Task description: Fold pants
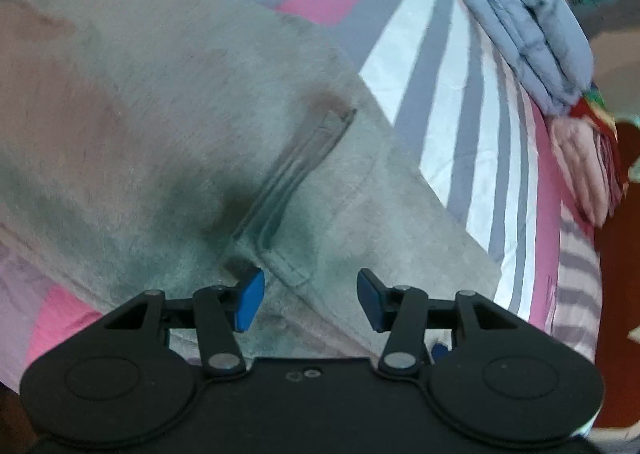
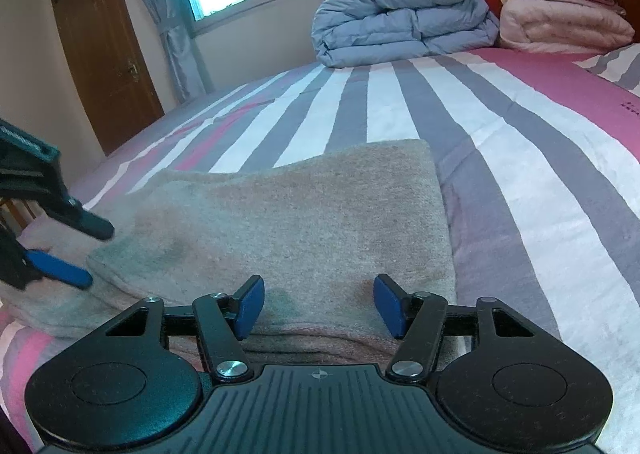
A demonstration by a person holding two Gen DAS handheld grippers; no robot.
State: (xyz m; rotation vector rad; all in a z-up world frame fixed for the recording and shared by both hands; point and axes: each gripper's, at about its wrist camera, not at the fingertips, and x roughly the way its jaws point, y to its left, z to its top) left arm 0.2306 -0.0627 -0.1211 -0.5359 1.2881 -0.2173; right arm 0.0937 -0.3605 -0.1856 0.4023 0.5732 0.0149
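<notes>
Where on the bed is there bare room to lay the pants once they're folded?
Bare striped sheet lies right of the pants, and between them and the blue quilt. The far right corner is crowded: quilt beside pink blankets. The left tongs occupy the pants' left edge.

We see the pants (image 2: 288, 221) as a grey, fleecy garment folded into a thick flat slab on the bed. They lie directly ahead of and beneath our right tongs (image 2: 318, 304), their near edge under the tips. Under our left tongs (image 1: 310, 300) a stitched pocket opening (image 1: 296, 169) runs away from the tips. The far right corner looks squared off.
</notes>
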